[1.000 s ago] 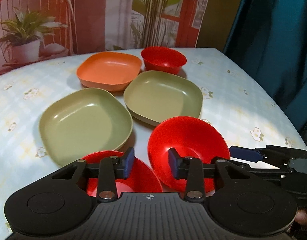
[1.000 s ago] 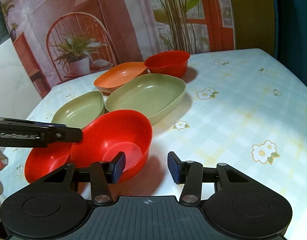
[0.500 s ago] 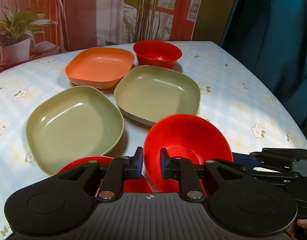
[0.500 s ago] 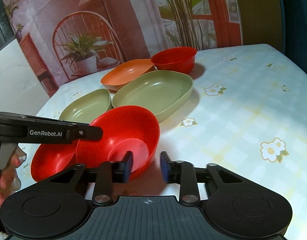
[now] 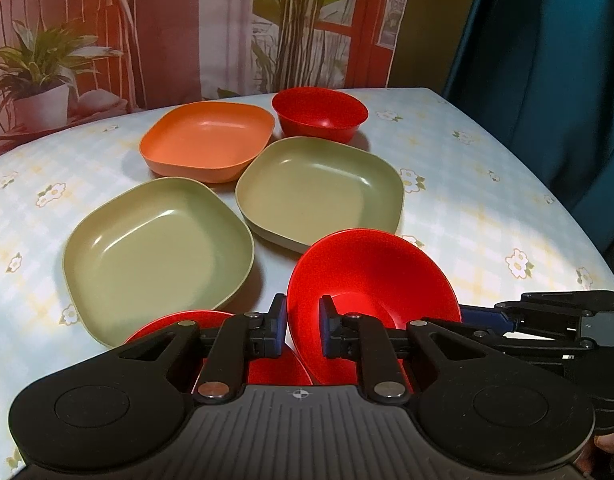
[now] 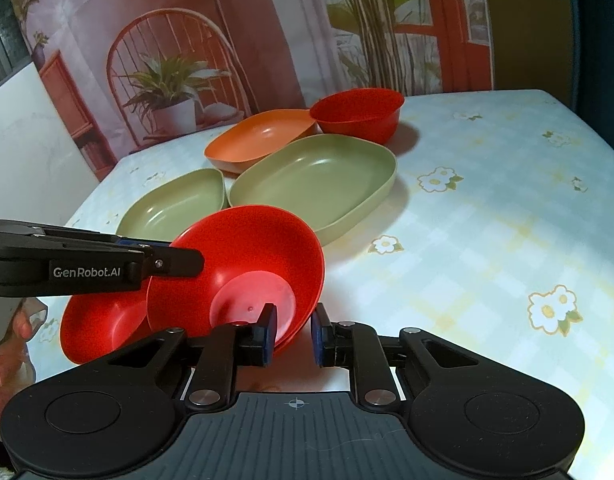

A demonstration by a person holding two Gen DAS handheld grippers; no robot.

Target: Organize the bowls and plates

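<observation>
Two grippers, one tilted red bowl (image 5: 371, 276) between them. Left gripper (image 5: 303, 330) has clamped down on the bowl's near-left rim, pads squeezed to a narrow gap with the wall in it. Right gripper (image 6: 293, 334) has been closing on the opposite rim; its jaws have just narrowed further, the rim sits between the pads and the left pad (image 6: 269, 330) is on the inner wall. Contact of the outer pad is hard to confirm, but it reads as a pinch.

Bowl is tipped up at the near edge of the table (image 5: 487, 208), leaning over a second red bowl (image 6: 103, 328) that lies under the left gripper's body and is mostly hidden in the left view.

Behind: two green plates (image 5: 155, 252) (image 5: 323, 188), orange plate (image 5: 209, 144), third red bowl (image 5: 319, 114) at the far end.

Cut off: a hand (image 6: 5, 364) at the left frame edge, only fingers visible.

Readable text: "GenRobot.AI" on the left gripper's finger arm (image 6: 87, 272) in the right view.
</observation>
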